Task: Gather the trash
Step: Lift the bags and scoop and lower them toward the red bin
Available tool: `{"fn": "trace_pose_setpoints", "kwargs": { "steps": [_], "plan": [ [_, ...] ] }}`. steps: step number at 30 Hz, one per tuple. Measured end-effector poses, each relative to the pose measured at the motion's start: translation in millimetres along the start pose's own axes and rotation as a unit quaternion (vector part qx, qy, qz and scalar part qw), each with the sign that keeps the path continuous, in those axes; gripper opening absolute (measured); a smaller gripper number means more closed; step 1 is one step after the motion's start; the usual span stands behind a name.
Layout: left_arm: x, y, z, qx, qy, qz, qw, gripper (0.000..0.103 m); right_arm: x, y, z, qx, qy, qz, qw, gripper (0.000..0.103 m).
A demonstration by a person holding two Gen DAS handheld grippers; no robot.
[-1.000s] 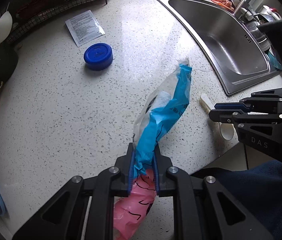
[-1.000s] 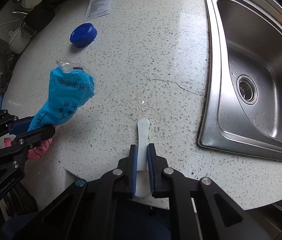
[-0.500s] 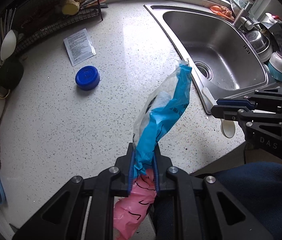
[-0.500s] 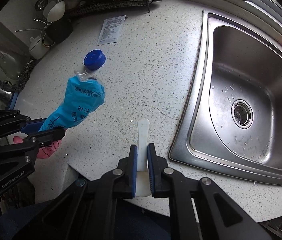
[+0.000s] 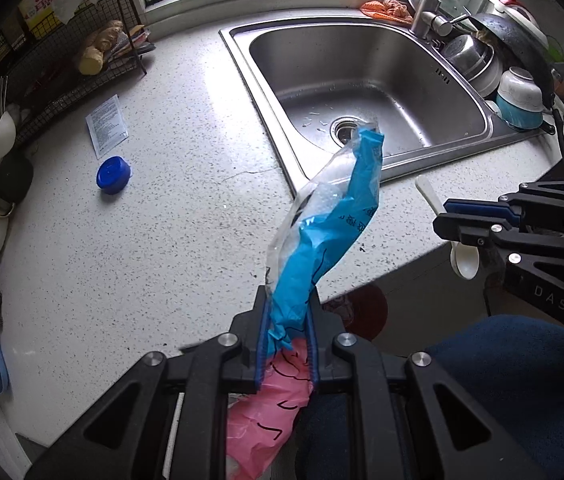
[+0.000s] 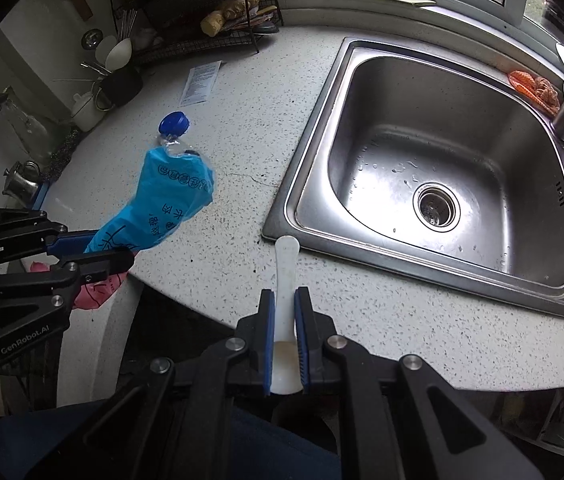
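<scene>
Two hand-held grippers above a speckled counter (image 5: 121, 260), each already loaded. The left gripper (image 5: 286, 344) is closed on a crumpled blue-and-pink wrapper (image 5: 330, 232), whose long axis runs forward and up from the jaws. The right gripper (image 6: 285, 332) is clamped on the handle of a white plastic spoon (image 6: 286, 276), its bowl kept behind the pads. Both loads are held clear of the counter, near its front edge.

The remaining trash is seen resting on the counter: a blue cap (image 5: 113, 175) and, just beyond it, a flat paper sachet (image 5: 106, 125), long axis angled toward the wire rack (image 5: 61, 80). Both lie well ahead and to the left, nearer the left gripper. Open counter is left between them and the sink (image 5: 241, 64); the rack and crockery crowd the far left. No bin is identifiable; a drop-off is judged necessary first.
</scene>
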State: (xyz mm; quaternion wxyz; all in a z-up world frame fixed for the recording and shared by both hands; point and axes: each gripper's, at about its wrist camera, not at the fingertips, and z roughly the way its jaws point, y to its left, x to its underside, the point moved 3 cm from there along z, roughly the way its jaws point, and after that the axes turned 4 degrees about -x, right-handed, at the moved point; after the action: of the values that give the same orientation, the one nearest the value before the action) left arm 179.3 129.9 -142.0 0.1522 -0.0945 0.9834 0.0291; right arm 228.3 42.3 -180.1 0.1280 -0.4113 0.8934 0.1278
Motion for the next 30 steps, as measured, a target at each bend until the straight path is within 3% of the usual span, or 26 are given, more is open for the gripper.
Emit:
{"fn": "trace_pose_setpoints", "kwargs": {
  "steps": [8, 16, 22, 26, 30],
  "plan": [
    [34.9, -78.0, -6.8, 0.008, -0.002, 0.034, 0.9994, 0.014, 70.0, -22.1, -36.6, 0.007, -0.017, 0.021, 1.0, 0.009],
    [66.9, -128.5, -6.5, 0.015, 0.008, 0.052, 0.9985, 0.014, 122.6, -37.0, -52.1, 0.014, -0.021, 0.051, 0.998, 0.009],
    [78.6, -149.1, 19.4, 0.017, 0.027, 0.074, 0.9968, 0.014, 146.3, -42.6, -40.4, 0.025, -0.012, 0.065, 0.997, 0.009],
    [88.3, -154.9, 52.8, 0.032, 0.05, 0.08, 0.995, 0.014, 162.3, -48.9, -15.9, 0.045, -0.003, 0.062, 0.997, 0.009],
    [106.0, -155.8, 92.1, 0.026, 0.072, 0.073, 0.9944, 0.014, 179.8, -60.3, 20.3, 0.036, 0.014, 0.079, 0.996, 0.009]
  ]
}}
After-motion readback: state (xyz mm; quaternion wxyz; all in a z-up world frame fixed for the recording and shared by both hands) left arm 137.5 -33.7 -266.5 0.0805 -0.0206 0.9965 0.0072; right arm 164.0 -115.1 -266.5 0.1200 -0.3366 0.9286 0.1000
